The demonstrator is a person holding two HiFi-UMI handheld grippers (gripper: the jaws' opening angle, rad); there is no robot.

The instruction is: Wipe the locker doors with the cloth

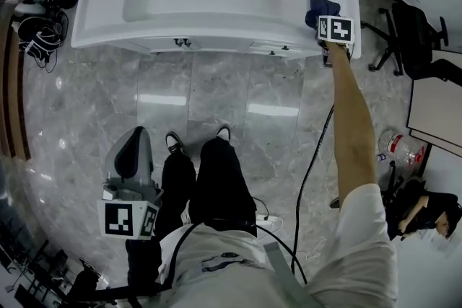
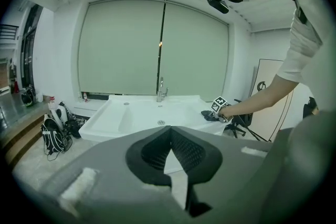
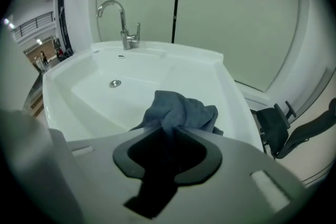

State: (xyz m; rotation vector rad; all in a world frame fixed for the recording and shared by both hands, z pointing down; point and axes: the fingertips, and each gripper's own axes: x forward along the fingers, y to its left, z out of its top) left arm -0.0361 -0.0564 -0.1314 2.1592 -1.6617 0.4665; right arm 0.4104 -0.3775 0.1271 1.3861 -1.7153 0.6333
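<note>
- Looking down from the head view, the right gripper (image 1: 325, 19) reaches out on an outstretched arm to the far right corner of the white sink (image 1: 144, 25), where the dark blue cloth (image 1: 315, 7) lies bunched on the flat rim, just beyond the gripper's marker cube.
- The left gripper (image 1: 136, 132) hangs low on the near left, over the grey marble floor (image 1: 216, 104) and beside the person's legs, well apart from the sink and the cloth.
- From the left gripper view, the left gripper (image 2: 169, 131) has its jaw tips meeting, with nothing between them. Far ahead stands the sink (image 2: 131, 118) with its tap (image 2: 161, 89); the cloth (image 2: 208, 114) sits on the right rim, with the right gripper (image 2: 219, 105) right at it.
- From the right gripper view, the right gripper (image 3: 169, 128) has its jaws drawn narrow on the cloth (image 3: 181, 113): a fold is gathered into a peak between the tips, and the rest spreads on the rim beyond them. The basin's drain (image 3: 115, 83) lies to the left, the tap (image 3: 123, 21) at the far edge.
</note>
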